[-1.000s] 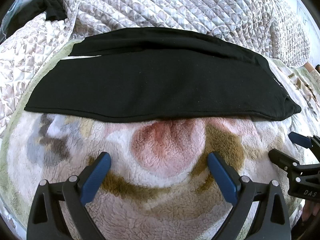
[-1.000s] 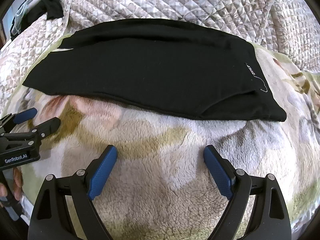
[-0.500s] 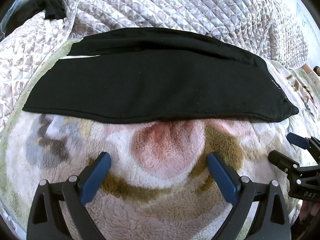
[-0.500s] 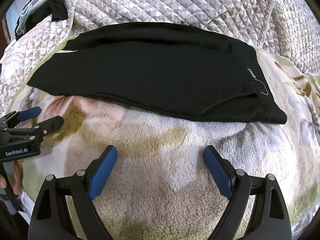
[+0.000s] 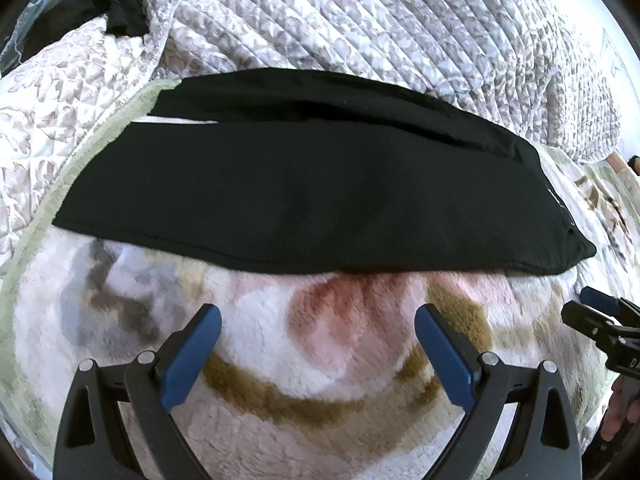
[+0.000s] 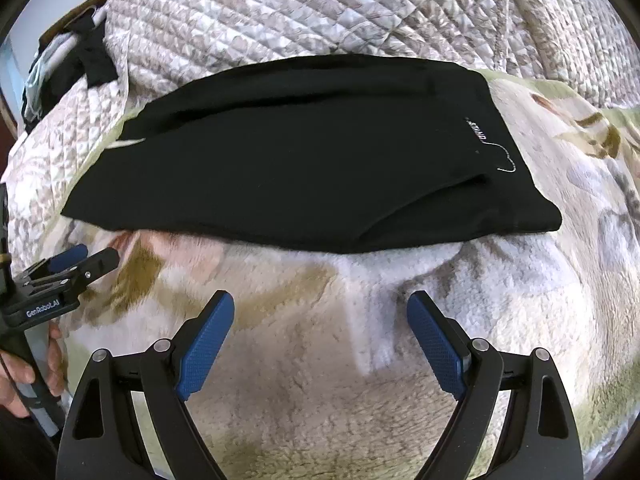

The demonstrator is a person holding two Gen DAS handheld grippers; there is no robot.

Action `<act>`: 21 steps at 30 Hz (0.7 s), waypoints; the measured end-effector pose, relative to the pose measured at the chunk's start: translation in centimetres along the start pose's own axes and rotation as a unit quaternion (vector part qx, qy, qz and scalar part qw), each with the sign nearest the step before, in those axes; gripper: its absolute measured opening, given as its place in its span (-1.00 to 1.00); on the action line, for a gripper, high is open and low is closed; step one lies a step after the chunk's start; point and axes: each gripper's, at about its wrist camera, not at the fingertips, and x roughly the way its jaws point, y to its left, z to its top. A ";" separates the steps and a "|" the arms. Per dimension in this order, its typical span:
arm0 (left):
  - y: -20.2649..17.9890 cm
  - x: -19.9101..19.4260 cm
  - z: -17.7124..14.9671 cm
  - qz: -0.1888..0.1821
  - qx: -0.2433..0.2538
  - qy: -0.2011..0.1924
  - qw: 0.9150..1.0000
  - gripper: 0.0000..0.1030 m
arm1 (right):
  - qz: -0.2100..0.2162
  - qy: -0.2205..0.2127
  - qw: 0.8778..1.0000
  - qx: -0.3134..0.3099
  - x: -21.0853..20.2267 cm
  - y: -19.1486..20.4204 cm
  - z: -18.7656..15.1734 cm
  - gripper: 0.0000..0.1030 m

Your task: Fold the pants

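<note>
Black pants (image 5: 312, 184) lie flat across a fleece blanket, folded lengthwise, waist end at the right with a small white label (image 6: 478, 133). They also show in the right wrist view (image 6: 304, 160). My left gripper (image 5: 318, 316) is open and empty, just short of the near edge of the pants, toward the leg end. My right gripper (image 6: 320, 300) is open and empty, just short of the near edge by the waist end. Each gripper shows in the other's view: the right one (image 5: 596, 312) and the left one (image 6: 80, 264).
A patterned fleece blanket (image 5: 320, 360) lies under the pants. A quilted bedspread (image 5: 360, 20) is bunched up behind them. Dark clothes (image 6: 80, 60) lie at the far left corner. The person's hand (image 6: 24, 372) holds the left gripper's handle.
Both grippers have crept a little toward the near edge of the pants. Both stay open. The pants have not moved.
</note>
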 end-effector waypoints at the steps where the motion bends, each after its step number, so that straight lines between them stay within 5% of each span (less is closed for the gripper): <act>1: 0.2 0.0 0.2 0.000 -0.003 -0.003 1.000 0.92 | 0.000 -0.002 1.000 0.004 -0.1 -0.2 0.1 0.72; 8: 3.5 -0.7 1.8 0.013 -0.045 -0.028 0.999 0.92 | -0.004 -0.015 0.999 0.049 -0.1 -2.8 0.8 0.72; 15: 9.7 -0.8 3.0 0.032 -0.146 -0.039 0.988 0.91 | 0.020 -0.027 0.993 0.114 0.4 -5.3 1.7 0.71; 21: 12.6 0.6 3.8 0.004 -0.196 -0.047 0.979 0.89 | 0.040 -0.049 0.982 0.180 1.1 -7.8 2.9 0.71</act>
